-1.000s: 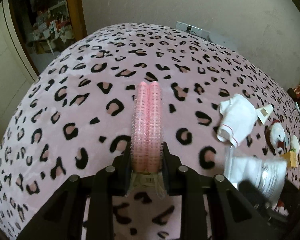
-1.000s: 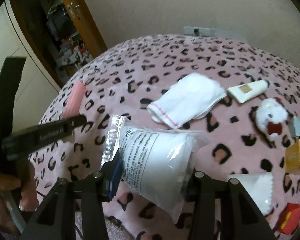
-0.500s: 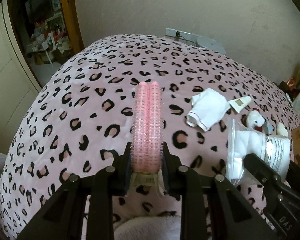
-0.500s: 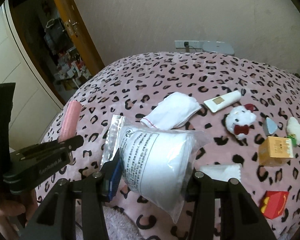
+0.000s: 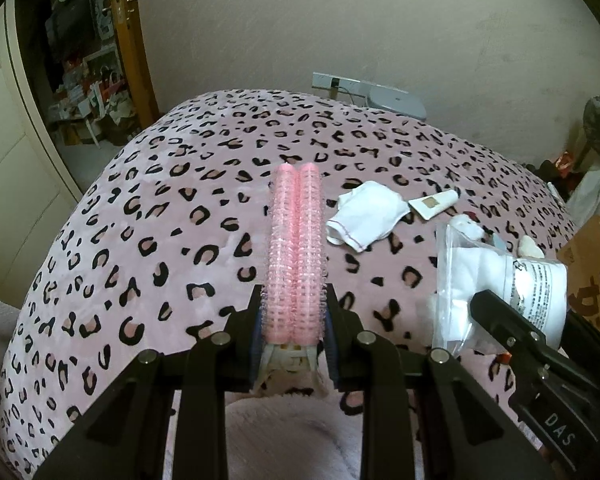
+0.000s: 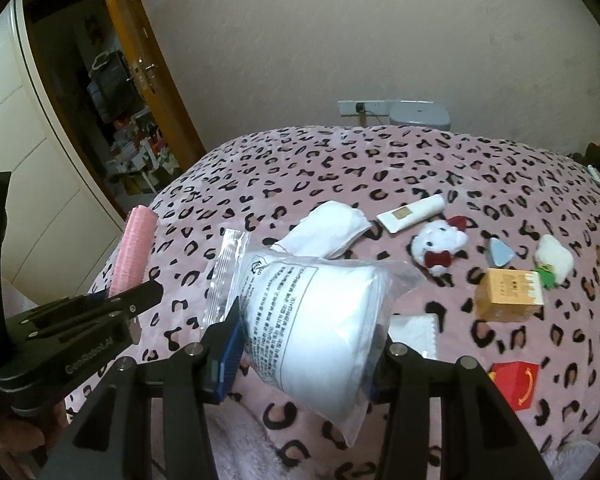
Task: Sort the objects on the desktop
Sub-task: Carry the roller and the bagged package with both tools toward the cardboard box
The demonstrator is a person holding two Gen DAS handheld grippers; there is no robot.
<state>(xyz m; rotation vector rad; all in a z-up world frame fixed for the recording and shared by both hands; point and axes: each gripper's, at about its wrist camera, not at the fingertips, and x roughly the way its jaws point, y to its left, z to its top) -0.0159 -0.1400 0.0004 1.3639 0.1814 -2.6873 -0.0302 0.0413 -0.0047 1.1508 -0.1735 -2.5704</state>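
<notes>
My left gripper (image 5: 294,312) is shut on a pair of long pink bristly hair rollers (image 5: 296,248), which stick out forward above the leopard-print blanket (image 5: 160,220). The rollers (image 6: 134,252) and the left gripper (image 6: 140,300) also show at the left of the right wrist view. My right gripper (image 6: 304,336) is shut on a clear plastic bag of white cotton pads (image 6: 316,316) with printed text, held up off the blanket. That bag (image 5: 500,292) appears at the right of the left wrist view.
On the blanket (image 6: 260,168) lie a white sock (image 6: 328,228), a cream tube (image 6: 412,214), a white plush cat with a red bow (image 6: 440,242), a blue triangle (image 6: 500,254), an orange box (image 6: 508,294), a red box (image 6: 516,384) and a white sachet (image 6: 414,332). A cardboard box (image 5: 592,272) stands at the right.
Both grippers have risen and pulled back from the blanket with their loads. More of the wall, the doorway and the blanket's far edge shows now.
</notes>
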